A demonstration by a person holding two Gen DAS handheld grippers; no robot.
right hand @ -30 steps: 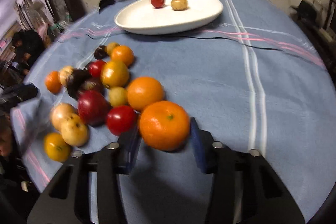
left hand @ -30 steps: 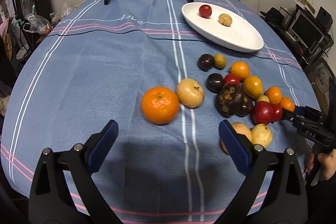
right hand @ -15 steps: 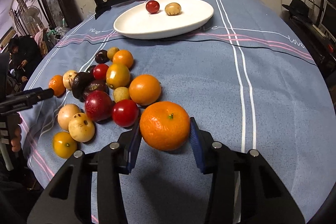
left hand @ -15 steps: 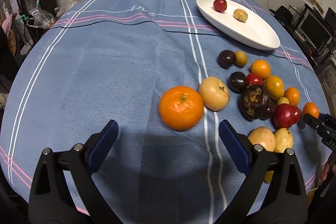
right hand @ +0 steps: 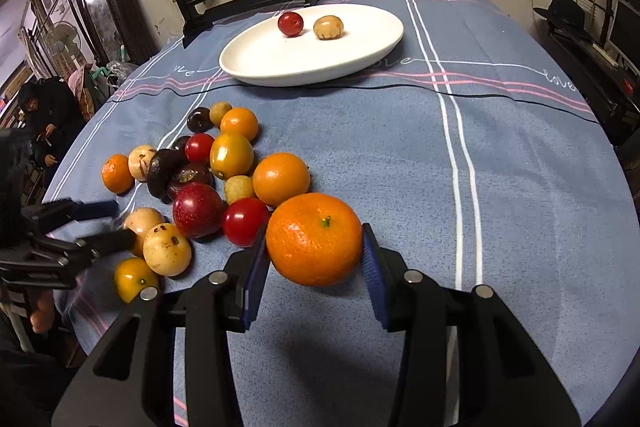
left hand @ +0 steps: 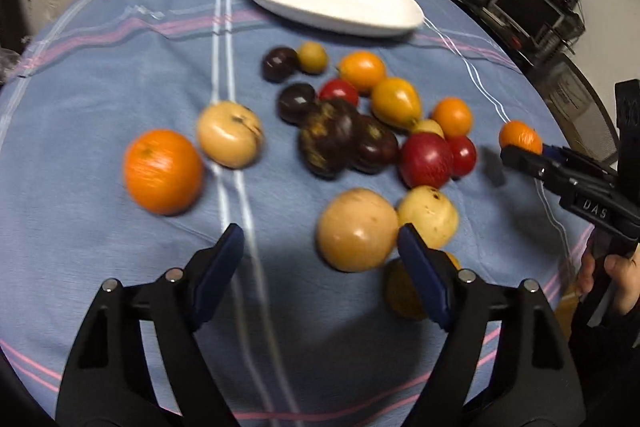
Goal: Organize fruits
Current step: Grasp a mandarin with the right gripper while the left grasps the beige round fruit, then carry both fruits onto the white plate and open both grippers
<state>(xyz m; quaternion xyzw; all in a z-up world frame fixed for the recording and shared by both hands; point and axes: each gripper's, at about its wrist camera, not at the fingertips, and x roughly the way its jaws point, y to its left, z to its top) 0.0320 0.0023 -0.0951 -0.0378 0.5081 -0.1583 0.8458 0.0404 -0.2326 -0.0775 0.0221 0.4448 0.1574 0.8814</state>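
While the right gripper (right hand: 315, 259) pinches a large orange (right hand: 314, 239) between both blue pads, lifted just off the blue tablecloth (right hand: 500, 187) to judge by the shadow beneath, the left gripper (left hand: 320, 259) comes in low over the near end of the fruit pile (left hand: 360, 131). Left jaws have just been closing but are spread, nothing pressed: a tan round fruit (left hand: 357, 229) sits just beyond the tips, right pad (left hand: 420, 275) at its near right edge, left pad well clear, so likely lining up to grab it. Left view is motion-blurred, contact can't be confirmed. White oval plate (right hand: 312, 67) sits far on the table, holding only a small red fruit (right hand: 291, 23) and a small tan fruit (right hand: 328, 28); reads as the drop-off, so sorting is barely started. Rest of the fruit is loose on the cloth on the near left in the right view: dark purple ones, red ones, small oranges, yellow ones, touching in a clump. A second orange (left hand: 162, 171) and a pale fruit (left hand: 230, 134) lie apart at the left in the left view. Held orange is gripped across its widest part, stem up, probably for a stable carry to the plate. Risk: closing on the tan fruit may nudge the pale spotted fruit (left hand: 428, 215) touching it.
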